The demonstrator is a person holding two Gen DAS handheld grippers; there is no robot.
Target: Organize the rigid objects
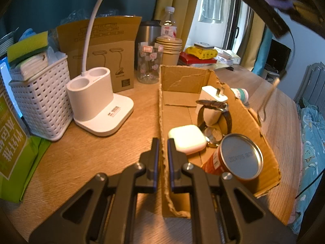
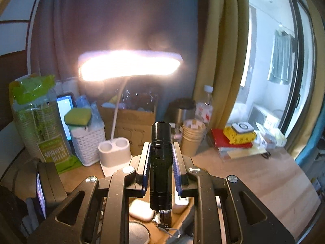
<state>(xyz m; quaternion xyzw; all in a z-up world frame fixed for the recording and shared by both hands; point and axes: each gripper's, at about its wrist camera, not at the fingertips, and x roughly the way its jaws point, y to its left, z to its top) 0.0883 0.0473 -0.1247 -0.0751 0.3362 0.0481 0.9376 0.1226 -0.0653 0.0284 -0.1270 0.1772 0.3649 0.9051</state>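
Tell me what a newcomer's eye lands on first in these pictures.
The lit desk lamp glares above the desk's back. The right gripper clamps a black flashlight in front of it. Below, the left gripper pinches the near wall of a torn cardboard box holding a can.

Cardboard box open on table, holding can nearest, earbud case just left of it, watch behind, charger farther back. Left of box: lamp base, then basket farther left, sponge on top. Behind box: jar and stacked paper cups. Left tongs straddling box's left wall.
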